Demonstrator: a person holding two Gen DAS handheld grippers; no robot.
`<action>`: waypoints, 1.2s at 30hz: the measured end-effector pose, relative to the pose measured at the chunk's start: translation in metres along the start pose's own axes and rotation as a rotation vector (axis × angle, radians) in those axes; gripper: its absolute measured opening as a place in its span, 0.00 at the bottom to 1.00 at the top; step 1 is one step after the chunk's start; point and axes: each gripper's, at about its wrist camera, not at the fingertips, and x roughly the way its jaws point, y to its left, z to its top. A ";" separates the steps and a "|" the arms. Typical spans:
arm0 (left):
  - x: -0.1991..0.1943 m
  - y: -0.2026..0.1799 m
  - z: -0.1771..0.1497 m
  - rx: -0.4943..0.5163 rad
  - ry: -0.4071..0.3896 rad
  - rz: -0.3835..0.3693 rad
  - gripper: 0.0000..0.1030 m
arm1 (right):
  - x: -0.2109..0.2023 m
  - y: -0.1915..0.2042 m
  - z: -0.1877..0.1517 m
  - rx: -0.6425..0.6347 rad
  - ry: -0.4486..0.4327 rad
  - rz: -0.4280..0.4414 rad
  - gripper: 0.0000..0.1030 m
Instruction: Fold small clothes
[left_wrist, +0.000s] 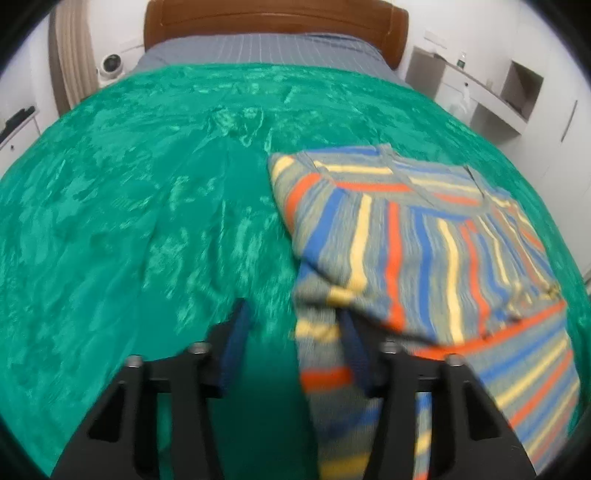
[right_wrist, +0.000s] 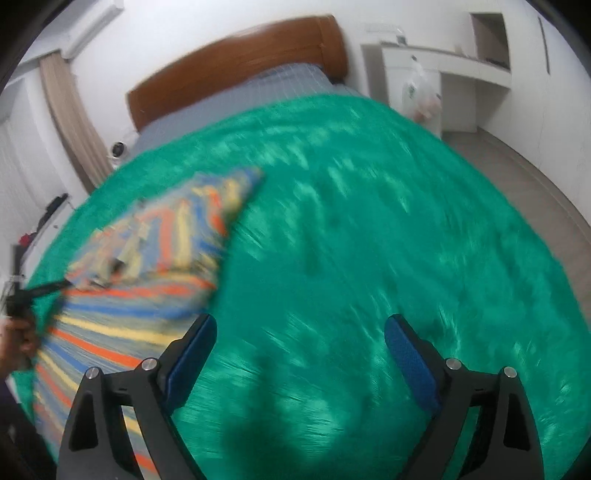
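My left gripper (left_wrist: 291, 332): jaws part-spread, a striped edge lying between them, not pinched.
My right gripper (right_wrist: 301, 354): spread wide, nothing in it, over bare blanket.
Striped garment (left_wrist: 424, 236): partly folded on the green blanket (left_wrist: 129, 203), right of my left gripper.
Beyond: brown headboard (left_wrist: 277, 22).

The striped, multicoloured knit garment (left_wrist: 424, 236) runs off the lower right of the left wrist frame; in the right wrist view motion blur smears its pattern, and the person's hand (right_wrist: 16, 345) is cropped at the left edge.
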 end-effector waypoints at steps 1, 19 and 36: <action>0.004 0.000 0.002 -0.006 -0.007 -0.015 0.05 | -0.002 0.012 0.009 -0.010 0.006 0.032 0.90; 0.010 0.023 -0.021 -0.112 -0.083 -0.061 0.04 | 0.200 0.153 0.085 0.291 0.530 0.270 0.38; 0.012 0.016 -0.020 -0.082 -0.087 -0.024 0.04 | 0.183 0.147 0.100 0.157 0.363 0.294 0.35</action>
